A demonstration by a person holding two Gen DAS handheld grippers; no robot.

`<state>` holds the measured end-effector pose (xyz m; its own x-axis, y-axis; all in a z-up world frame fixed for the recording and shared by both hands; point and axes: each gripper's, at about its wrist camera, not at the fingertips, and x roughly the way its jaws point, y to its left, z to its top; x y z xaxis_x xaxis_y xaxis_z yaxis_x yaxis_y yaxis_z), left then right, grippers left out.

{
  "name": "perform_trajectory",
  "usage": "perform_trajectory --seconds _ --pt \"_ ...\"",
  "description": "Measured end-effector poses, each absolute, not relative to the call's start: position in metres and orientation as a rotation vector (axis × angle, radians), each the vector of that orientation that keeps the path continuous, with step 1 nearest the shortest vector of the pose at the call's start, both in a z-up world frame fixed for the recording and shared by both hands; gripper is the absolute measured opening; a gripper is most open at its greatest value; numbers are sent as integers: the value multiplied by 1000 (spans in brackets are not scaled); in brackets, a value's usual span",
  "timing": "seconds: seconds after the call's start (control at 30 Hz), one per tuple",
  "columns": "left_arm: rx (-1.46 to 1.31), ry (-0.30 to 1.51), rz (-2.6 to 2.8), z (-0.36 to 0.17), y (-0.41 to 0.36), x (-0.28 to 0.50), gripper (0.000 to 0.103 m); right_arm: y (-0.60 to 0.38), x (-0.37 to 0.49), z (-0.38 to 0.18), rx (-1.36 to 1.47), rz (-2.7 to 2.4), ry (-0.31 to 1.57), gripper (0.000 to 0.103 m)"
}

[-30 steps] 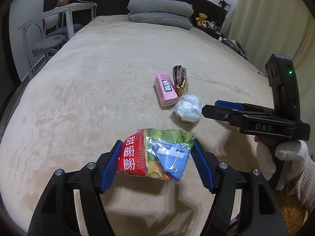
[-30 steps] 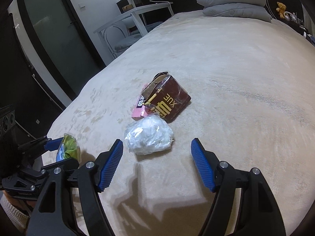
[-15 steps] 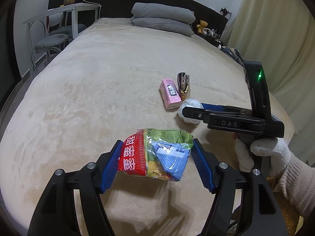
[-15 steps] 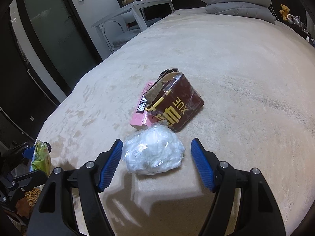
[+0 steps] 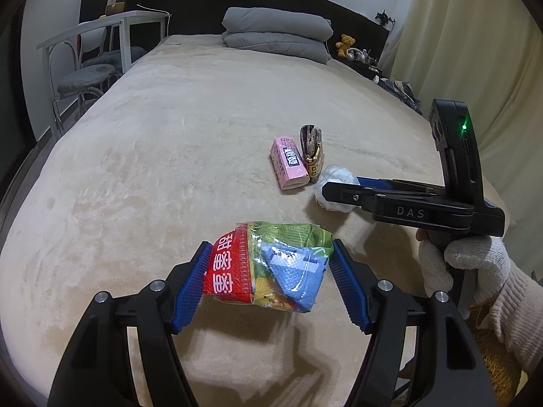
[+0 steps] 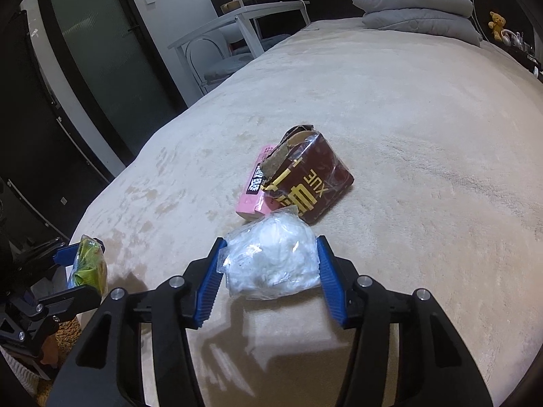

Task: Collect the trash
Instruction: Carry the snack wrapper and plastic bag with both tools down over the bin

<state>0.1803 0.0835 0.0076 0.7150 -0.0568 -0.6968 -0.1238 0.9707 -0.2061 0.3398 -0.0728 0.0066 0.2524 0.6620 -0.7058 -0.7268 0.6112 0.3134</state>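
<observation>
My left gripper (image 5: 268, 268) is shut on a crumpled bundle of snack wrappers (image 5: 271, 264), red, green and blue, held just above the beige bed (image 5: 152, 169). My right gripper (image 6: 271, 264) is closing on a white wad in clear plastic (image 6: 271, 261); both blue pads press its sides. From the left wrist view the right gripper (image 5: 339, 186) reaches in from the right, held by a gloved hand (image 5: 475, 264), and covers part of the white wad (image 5: 336, 173). Just beyond lie a pink packet (image 5: 288, 162) and a torn brown box (image 5: 313, 154), side by side.
Grey pillows (image 5: 276, 34) are stacked at the head of the bed. A white table with chairs (image 5: 101, 34) stands along the bed's left side. A teddy bear (image 5: 346, 40) and small clutter sit on the far right shelf, beside a curtain (image 5: 475, 51).
My right gripper moved forward until the white wad lay between its fingers, then its jaws closed on the wad. The left gripper kept still with its wrappers.
</observation>
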Motion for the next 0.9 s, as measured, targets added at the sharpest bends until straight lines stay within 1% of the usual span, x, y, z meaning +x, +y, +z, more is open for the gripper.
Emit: perform_trajectory --seconds 0.4,0.9 --pt "-232 675 29 25 72 162 68 -104 304 25 -19 927 879 54" --pt "-236 612 25 28 45 95 68 -154 226 37 21 882 823 54"
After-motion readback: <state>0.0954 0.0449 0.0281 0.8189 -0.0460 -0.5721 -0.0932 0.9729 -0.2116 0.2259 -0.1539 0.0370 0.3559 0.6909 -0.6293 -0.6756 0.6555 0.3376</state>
